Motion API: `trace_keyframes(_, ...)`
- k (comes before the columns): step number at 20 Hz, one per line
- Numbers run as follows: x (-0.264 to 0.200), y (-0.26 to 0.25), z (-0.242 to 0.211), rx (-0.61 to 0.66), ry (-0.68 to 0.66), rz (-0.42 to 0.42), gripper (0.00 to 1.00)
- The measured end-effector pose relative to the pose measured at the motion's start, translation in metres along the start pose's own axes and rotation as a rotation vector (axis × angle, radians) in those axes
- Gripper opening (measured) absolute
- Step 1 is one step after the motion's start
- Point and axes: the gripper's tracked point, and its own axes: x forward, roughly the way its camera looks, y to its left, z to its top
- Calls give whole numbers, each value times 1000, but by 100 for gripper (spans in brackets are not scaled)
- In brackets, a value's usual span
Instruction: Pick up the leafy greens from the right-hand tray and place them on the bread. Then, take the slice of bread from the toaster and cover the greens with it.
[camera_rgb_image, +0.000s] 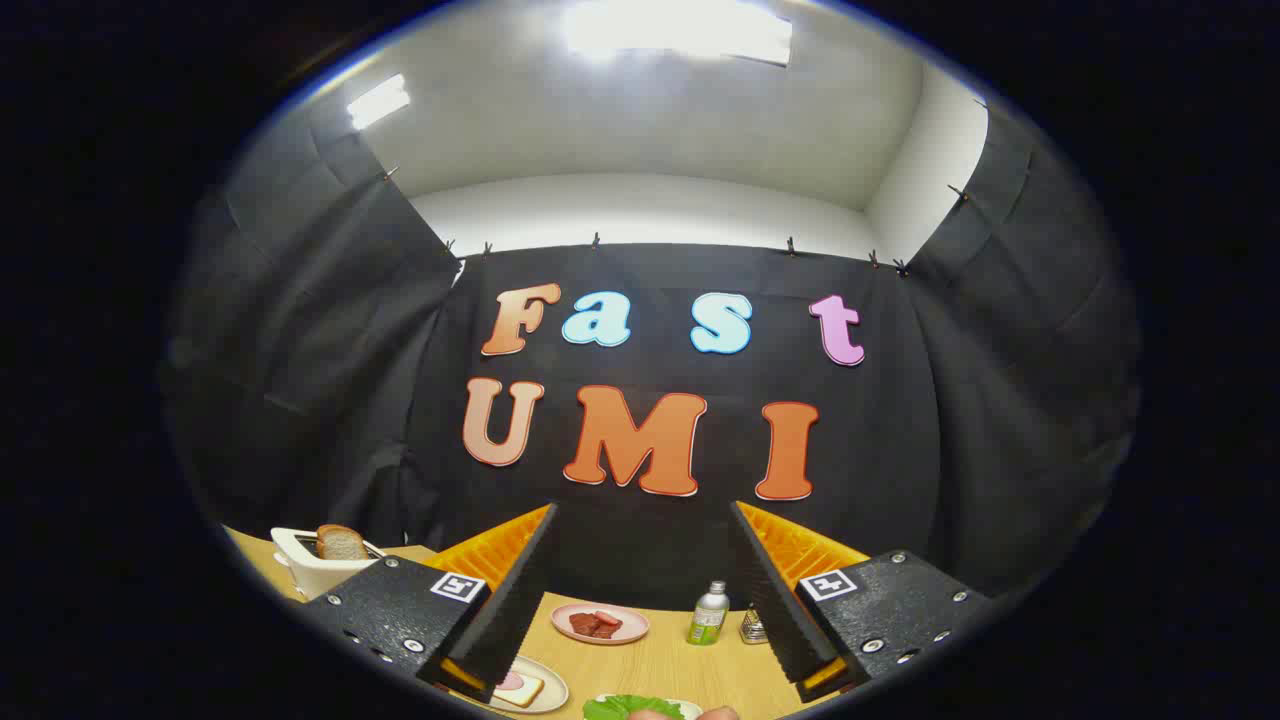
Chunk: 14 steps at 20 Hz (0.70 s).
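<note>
Jaws spread wide, frilly leafy greens below between them

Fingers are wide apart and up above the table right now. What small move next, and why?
Probably tip the gripper down toward the leafy greens, which lie low between the open fingers on their tray, untouched. The bread on the plate has no greens yet, and the toaster slice comes later.
</note>
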Motion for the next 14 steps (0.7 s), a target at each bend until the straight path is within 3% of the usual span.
trace_keyframes(9,-2,-4,-4,13,14,2,98)
trace_keyframes(14,-1,11,-9,60,27,58,98)
